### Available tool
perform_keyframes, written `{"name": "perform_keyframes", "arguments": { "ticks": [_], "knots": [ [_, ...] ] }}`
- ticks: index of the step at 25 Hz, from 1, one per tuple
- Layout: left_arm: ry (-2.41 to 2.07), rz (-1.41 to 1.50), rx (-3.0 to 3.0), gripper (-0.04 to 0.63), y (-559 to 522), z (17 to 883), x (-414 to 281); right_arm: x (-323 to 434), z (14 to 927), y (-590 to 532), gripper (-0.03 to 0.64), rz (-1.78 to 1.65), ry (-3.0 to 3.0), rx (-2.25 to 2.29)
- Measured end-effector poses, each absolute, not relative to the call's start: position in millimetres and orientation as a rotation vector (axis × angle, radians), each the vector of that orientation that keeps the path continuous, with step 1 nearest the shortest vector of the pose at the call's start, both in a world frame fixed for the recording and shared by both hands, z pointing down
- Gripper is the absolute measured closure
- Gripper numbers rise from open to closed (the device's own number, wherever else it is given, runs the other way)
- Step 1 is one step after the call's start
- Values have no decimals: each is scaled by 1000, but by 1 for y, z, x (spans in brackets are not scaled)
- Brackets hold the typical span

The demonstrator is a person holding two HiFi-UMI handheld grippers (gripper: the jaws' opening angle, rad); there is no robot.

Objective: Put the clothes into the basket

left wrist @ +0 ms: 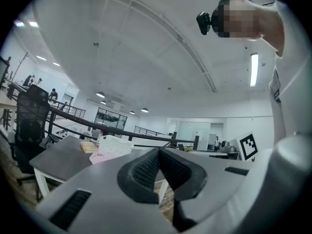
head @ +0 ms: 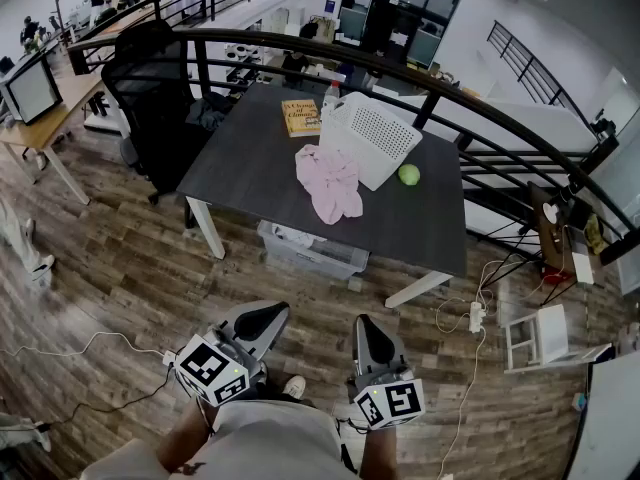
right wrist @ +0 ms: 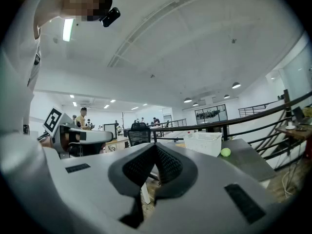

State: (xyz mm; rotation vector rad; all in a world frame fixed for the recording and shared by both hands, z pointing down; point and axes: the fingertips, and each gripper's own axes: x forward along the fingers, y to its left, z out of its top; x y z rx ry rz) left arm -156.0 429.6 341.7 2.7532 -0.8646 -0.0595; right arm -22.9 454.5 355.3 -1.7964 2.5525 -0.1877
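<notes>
A pink garment [head: 331, 184] lies crumpled on the dark table [head: 260, 163], touching the near side of a white perforated basket [head: 371, 138]. The garment [left wrist: 103, 156] and basket [left wrist: 115, 145] show small and far in the left gripper view; the basket [right wrist: 204, 143] also shows in the right gripper view. My left gripper [head: 262, 320] and right gripper [head: 374, 342] are held low near my body, well short of the table. Both are shut with nothing between the jaws, tips meeting at the left gripper [left wrist: 158, 151] and the right gripper [right wrist: 155, 146].
A green ball [head: 409, 175] lies beside the basket, a book [head: 301, 117] and a bottle [head: 331, 97] behind it. A black office chair [head: 160, 108] stands left of the table, a grey bin [head: 313, 251] under it. A railing [head: 430, 93] runs behind. Cables and a power strip [head: 476, 317] lie on the wooden floor.
</notes>
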Motion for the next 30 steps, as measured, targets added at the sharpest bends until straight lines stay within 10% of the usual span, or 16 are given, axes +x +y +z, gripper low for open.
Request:
{"name": "perform_keyframes", "arguments": {
  "ticks": [30],
  "knots": [
    [-920, -45, 2757, 591, 411, 342, -136, -17, 352, 435, 598, -187, 2559, -1664]
  ]
}}
